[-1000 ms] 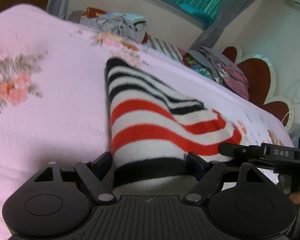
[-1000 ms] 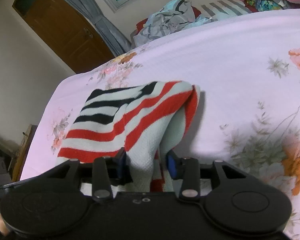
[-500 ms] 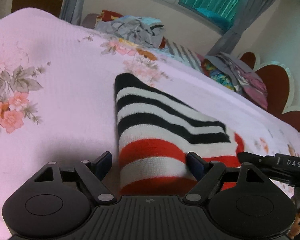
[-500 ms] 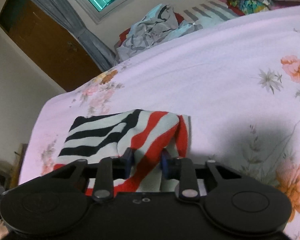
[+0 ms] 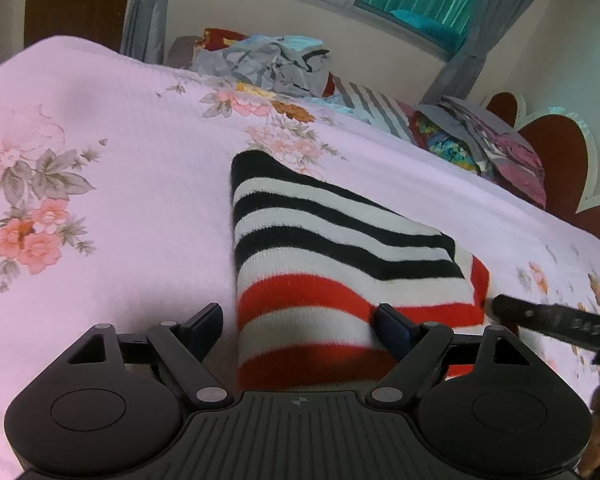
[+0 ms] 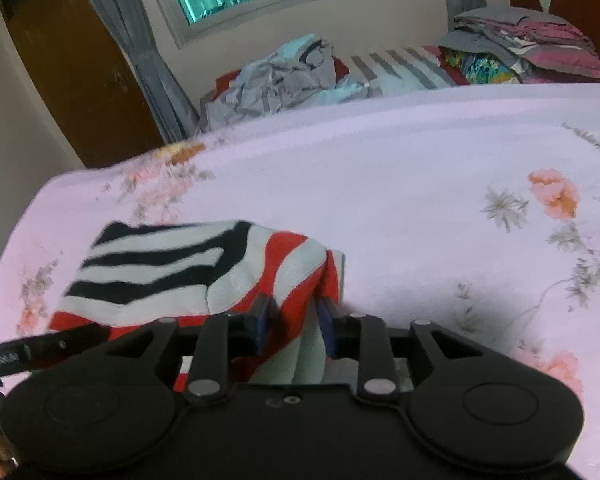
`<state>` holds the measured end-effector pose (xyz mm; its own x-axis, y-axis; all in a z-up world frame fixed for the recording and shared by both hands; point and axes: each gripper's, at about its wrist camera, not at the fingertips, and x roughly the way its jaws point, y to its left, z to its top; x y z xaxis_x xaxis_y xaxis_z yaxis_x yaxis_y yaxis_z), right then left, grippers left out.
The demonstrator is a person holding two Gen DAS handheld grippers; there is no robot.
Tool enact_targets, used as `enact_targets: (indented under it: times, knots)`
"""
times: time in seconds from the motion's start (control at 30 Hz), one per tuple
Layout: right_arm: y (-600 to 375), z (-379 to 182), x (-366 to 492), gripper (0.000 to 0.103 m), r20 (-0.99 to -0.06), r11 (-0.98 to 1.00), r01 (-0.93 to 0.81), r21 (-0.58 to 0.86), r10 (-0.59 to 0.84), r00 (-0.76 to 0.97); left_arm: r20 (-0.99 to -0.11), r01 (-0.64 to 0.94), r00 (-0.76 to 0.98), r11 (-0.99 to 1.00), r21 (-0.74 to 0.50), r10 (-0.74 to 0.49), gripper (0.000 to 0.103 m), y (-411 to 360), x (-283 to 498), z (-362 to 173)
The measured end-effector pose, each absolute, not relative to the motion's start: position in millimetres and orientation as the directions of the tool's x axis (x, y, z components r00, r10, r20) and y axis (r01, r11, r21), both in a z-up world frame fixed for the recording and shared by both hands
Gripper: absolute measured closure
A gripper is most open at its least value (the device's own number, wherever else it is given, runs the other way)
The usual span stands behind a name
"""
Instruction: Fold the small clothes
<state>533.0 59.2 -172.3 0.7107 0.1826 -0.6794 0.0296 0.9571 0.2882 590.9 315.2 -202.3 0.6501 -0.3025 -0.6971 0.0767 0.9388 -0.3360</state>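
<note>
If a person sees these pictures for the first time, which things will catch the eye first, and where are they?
First the striped garment, banded in black, white and red, folded on the pink flowered bedspread just ahead of both grippers. The right gripper has a bunched red-and-white fold between its jaws, which are opening, while the left gripper stands wide at the near edge. Behind, a heap of crumpled grey clothes lies under the window.

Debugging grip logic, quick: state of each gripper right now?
Left gripper: open wide, striped garment between the fingers, not pinched.
Right gripper: jaws opening, garment fold between them, pads touching it.
</note>
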Motion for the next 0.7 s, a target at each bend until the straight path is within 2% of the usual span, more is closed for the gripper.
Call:
enact_targets:
  times: [0.23,0.4,0.53,0.7]
  knots:
    - [67,-146,490,0.070,-0.642,0.968,-0.046,0.246,0.198,0.740,-0.696,0.111,0.658,0.951,-0.289,-0.288,0.021,309,555,-189]
    - [70,-154,458,0.071,-0.662,0.977,-0.062,0.202,0.183,0.726,-0.688,0.135,0.659,0.948,-0.290,-0.304,0.021,308,517,-188]
    - [69,-176,456,0.073,-0.721,0.986,-0.033,0.166,0.144,0.678,-0.700,0.115,0.642,0.942,-0.315,-0.312,0.019,314,508,-202]
    - [73,-175,451,0.074,-0.721,0.986,-0.011,0.168,0.130,0.681,-0.706,0.096,0.642,0.944,-0.314,-0.300,0.016,315,503,-197]
